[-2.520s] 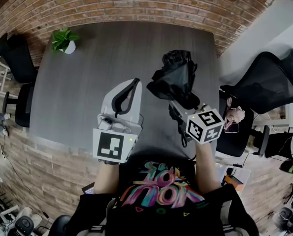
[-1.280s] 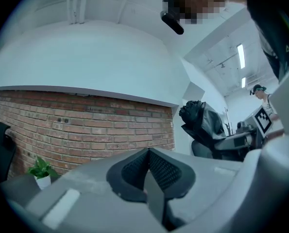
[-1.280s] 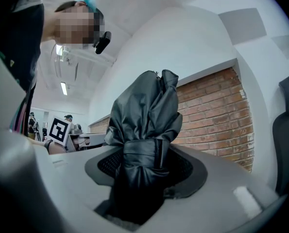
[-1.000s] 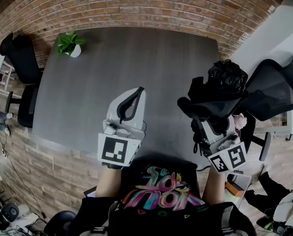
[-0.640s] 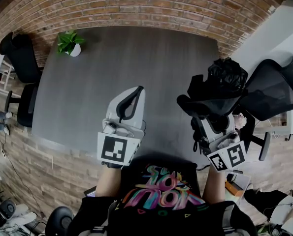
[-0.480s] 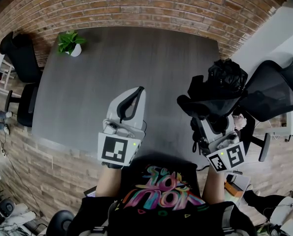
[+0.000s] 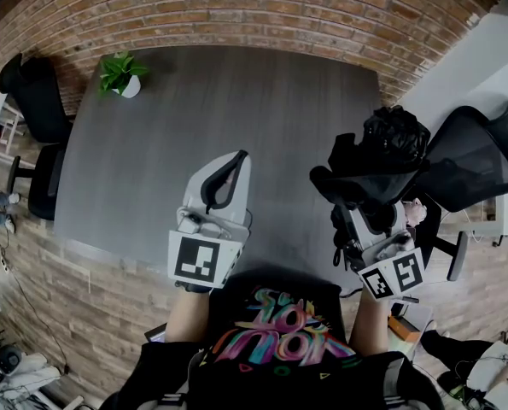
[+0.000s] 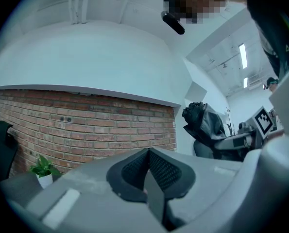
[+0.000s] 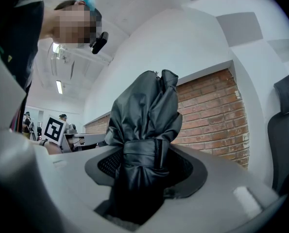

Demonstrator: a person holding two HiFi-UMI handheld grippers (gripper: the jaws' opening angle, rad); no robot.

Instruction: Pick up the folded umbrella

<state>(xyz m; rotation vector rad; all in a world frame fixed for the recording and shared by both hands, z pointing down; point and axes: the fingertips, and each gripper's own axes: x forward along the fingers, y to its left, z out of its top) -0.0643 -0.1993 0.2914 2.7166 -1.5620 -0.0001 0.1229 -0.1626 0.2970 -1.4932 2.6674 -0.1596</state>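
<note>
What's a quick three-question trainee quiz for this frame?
1. True or false: the left gripper has something between its jaws.
2. What grips the folded umbrella? A) left gripper B) right gripper C) neither
3. Fill in: the potted plant stands near the table's far-____ corner, seen from the head view.

Key: 1 false, its jaws are shut and empty. 2 B. 3 left.
</note>
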